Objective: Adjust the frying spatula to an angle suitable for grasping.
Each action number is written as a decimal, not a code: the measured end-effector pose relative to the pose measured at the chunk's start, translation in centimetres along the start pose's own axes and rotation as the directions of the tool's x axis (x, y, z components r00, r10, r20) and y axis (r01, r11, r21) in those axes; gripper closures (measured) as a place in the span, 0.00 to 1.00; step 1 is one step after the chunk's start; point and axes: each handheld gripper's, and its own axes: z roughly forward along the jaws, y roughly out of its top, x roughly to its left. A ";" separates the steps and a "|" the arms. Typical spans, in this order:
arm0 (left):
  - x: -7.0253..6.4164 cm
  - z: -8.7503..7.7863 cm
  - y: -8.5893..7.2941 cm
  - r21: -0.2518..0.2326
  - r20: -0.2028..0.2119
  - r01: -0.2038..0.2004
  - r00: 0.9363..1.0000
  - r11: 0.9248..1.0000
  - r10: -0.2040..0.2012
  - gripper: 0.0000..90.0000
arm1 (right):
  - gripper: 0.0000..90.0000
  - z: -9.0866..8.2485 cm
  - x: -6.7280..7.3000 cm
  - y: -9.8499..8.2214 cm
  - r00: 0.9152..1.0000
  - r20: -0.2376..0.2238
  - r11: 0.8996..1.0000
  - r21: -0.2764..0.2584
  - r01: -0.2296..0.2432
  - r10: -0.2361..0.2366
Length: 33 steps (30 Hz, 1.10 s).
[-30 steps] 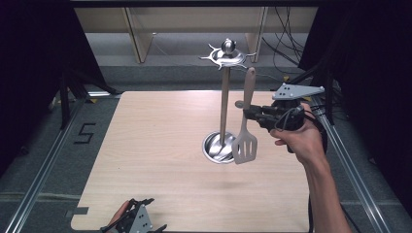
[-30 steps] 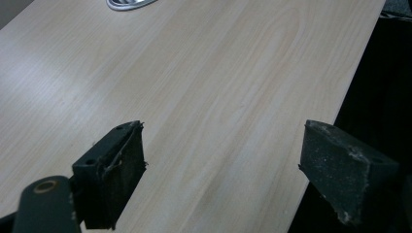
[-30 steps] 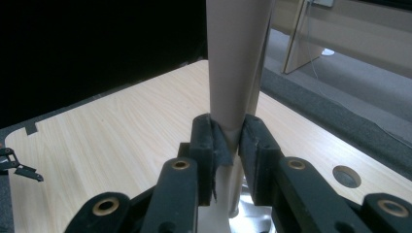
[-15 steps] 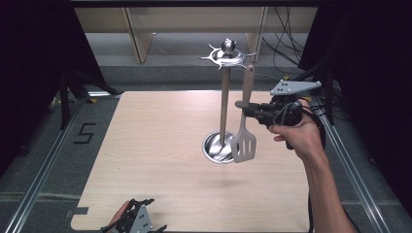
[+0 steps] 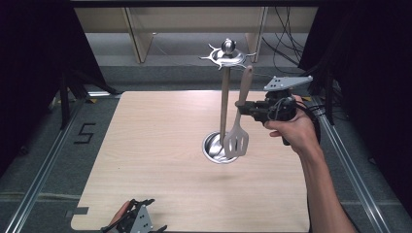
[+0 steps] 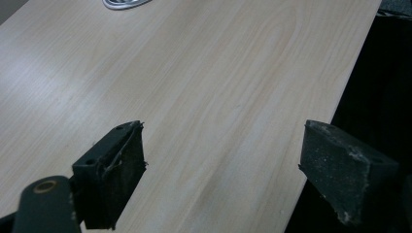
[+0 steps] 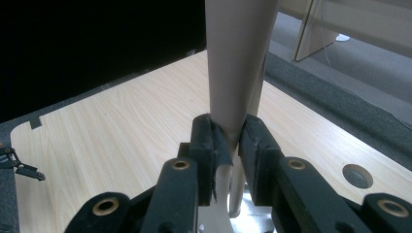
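Right gripper (image 5: 241, 108) clamped on the spatula (image 5: 239, 130) handle, mid-length, beside the rack (image 5: 224, 102). Looks light, stiff, smooth; a higher grip likely swings less. Left gripper (image 6: 221, 170) wide open, holding nothing.

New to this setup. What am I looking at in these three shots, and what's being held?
No robot here: a person holds a two-jaw gripper in each hand at a wooden table. The high view is a fixed camera looking down on the table. The other two pictures come from cameras riding on the grippers, looking along their black jaws. The right gripper is shut on the handle of a slotted spatula, which hangs upright beside a metal utensil stand with hooks on top and a round base. The right gripper view shows that handle clamped between the pads. The left gripper is open, low over the table's near edge, holding nothing.
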 end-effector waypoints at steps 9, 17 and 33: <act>0.0 0.0 0.0 -0.003 0.000 0.000 1.000 1.000 0.000 0.17 | 0.86 0.2 -0.5 0.2 0.999 -0.030 1.000 0.001 0.017 -0.017; -0.1 0.0 0.0 -0.004 -0.004 0.000 1.000 1.000 0.000 0.17 | 0.86 0.6 -0.6 0.0 0.999 -0.048 1.000 -0.030 0.005 -0.007; -0.1 0.1 0.0 0.013 0.013 -0.003 1.000 1.000 0.003 0.17 | 0.79 -0.6 -0.9 -0.6 1.000 -0.004 0.999 -0.037 -0.022 0.022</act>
